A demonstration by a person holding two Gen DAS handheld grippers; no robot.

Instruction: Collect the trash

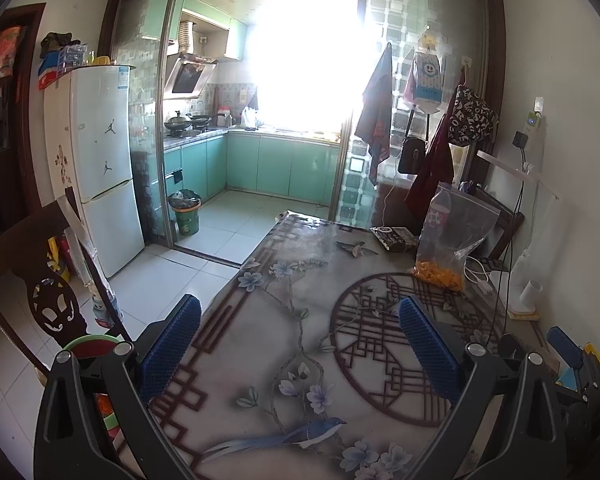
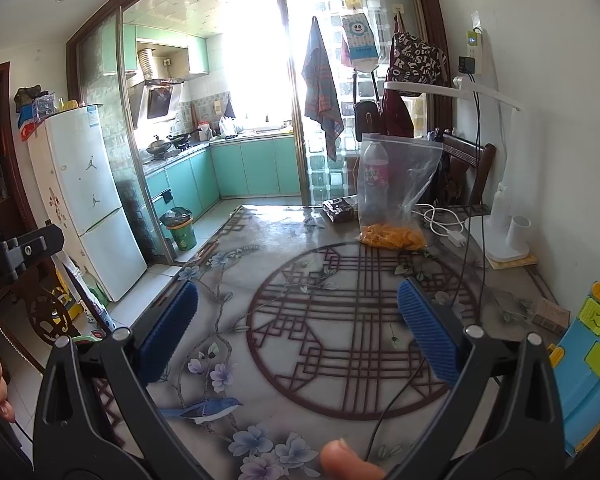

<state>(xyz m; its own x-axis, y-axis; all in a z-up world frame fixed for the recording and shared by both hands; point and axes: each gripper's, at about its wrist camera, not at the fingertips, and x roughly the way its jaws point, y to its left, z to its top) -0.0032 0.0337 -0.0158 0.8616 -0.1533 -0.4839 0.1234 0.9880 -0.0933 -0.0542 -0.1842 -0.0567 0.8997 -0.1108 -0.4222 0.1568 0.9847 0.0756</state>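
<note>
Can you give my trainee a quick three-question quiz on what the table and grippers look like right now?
1. True or false: the left gripper is shut on a piece of trash.
2. Which item stands inside the clear zip bag, above the orange pieces?
A. a plastic bottle
B. a mug
C. a tin can
3. Fill in: the dark snack wrapper lies on the table to the ____ of the zip bag in the right wrist view.

Key
1. False: both the left gripper and the right gripper are open and hold nothing.
2. A, the plastic bottle.
3. left
</note>
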